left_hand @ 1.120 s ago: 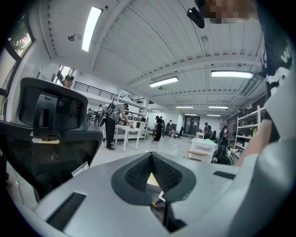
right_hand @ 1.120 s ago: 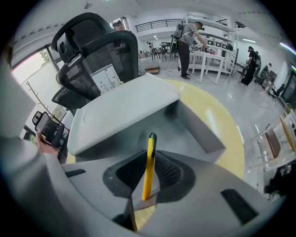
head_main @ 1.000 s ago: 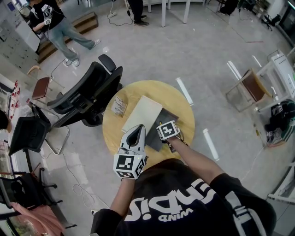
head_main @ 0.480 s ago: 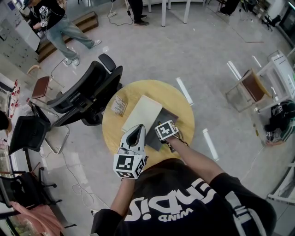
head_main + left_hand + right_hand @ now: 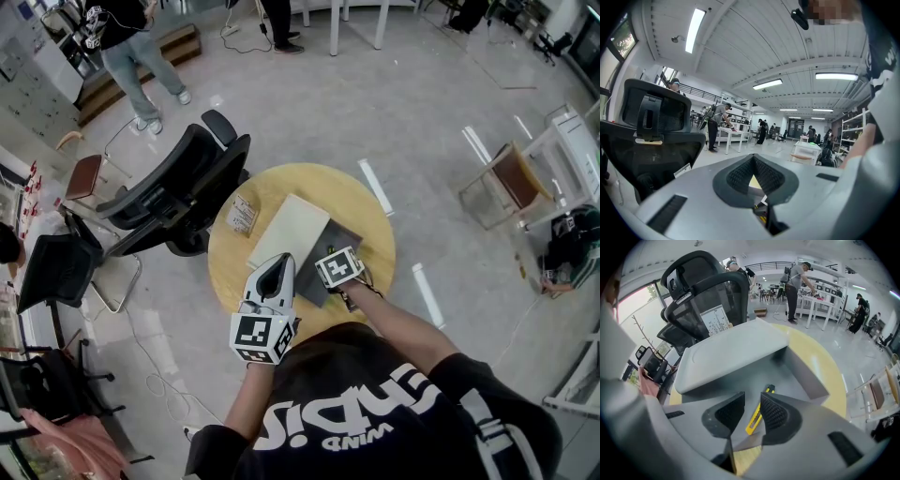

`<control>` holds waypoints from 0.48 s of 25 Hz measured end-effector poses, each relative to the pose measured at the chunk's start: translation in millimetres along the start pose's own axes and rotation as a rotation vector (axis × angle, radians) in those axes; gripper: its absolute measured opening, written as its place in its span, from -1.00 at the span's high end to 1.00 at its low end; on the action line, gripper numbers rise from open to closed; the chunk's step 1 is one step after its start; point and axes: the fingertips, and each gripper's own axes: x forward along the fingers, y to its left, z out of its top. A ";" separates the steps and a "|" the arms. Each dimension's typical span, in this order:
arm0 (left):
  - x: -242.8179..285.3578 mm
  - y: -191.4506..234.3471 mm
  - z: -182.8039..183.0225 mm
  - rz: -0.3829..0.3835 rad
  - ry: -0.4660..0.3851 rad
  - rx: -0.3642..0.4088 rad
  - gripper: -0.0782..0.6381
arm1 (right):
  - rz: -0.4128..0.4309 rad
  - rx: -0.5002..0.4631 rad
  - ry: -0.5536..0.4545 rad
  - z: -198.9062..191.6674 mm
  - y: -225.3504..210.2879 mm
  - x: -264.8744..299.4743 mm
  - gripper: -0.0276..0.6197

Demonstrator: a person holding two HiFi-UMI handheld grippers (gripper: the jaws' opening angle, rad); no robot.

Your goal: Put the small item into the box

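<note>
A grey box (image 5: 806,376) stands open on the round yellow table (image 5: 361,202), its pale lid (image 5: 731,355) tipped back to the left. A yellow utility knife (image 5: 757,417) lies on the box floor. My right gripper (image 5: 752,398) hangs over the box with its jaws apart on either side of the knife, open, not touching it. In the head view its marker cube (image 5: 339,267) hides the jaws at the near rim of the box (image 5: 337,239). My left gripper (image 5: 278,264) is shut and empty, its tip near the lid's (image 5: 291,230) front corner.
A black office chair (image 5: 178,197) stands against the table's left side. A small printed card (image 5: 242,216) lies on the table beside the lid. A wooden-seat chair (image 5: 511,178) is off to the right. A person (image 5: 127,47) stands at the far left.
Both grippers have hardly moved. The person in the far left background has stepped further away.
</note>
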 end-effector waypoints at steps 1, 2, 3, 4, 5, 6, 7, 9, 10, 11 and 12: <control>0.2 -0.2 -0.3 0.000 -0.001 -0.002 0.76 | 0.008 -0.011 -0.033 6.0 1.3 -2.7 0.62; 0.3 -0.4 -0.4 -0.001 -0.001 -0.003 0.76 | 0.008 -0.014 -0.055 9.0 1.1 -6.1 0.62; 0.4 -0.7 -0.3 -0.001 -0.001 -0.005 0.76 | 0.004 -0.008 -0.069 10.1 0.0 -10.2 0.62; 0.5 -0.9 -0.3 -0.002 0.000 -0.006 0.76 | 0.000 0.005 -0.081 10.1 -1.3 -14.8 0.62; 0.7 -1.1 -0.5 -0.003 0.000 -0.008 0.76 | -0.003 0.025 -0.092 9.9 -2.6 -19.6 0.64; 1.0 -1.4 -1.0 -0.004 0.001 -0.008 0.76 | -0.004 0.043 -0.107 10.5 -3.7 -24.8 0.72; 1.4 -1.9 -1.5 -0.006 0.002 -0.009 0.76 | -0.001 0.056 -0.128 12.7 -4.6 -30.5 0.79; 2.2 -3.1 -1.8 -0.008 0.003 -0.009 0.76 | 0.017 0.066 -0.177 19.9 -4.4 -44.0 0.85; 2.3 -3.6 -1.6 -0.009 0.003 -0.009 0.76 | 0.030 0.067 -0.202 23.9 -3.5 -51.7 0.87; 2.3 -3.9 -1.3 -0.010 0.003 -0.010 0.76 | 0.042 0.066 -0.228 27.7 -2.6 -60.2 0.87; 1.9 -4.2 -1.1 -0.011 0.003 -0.010 0.76 | 0.051 0.065 -0.256 31.3 -1.8 -69.7 0.88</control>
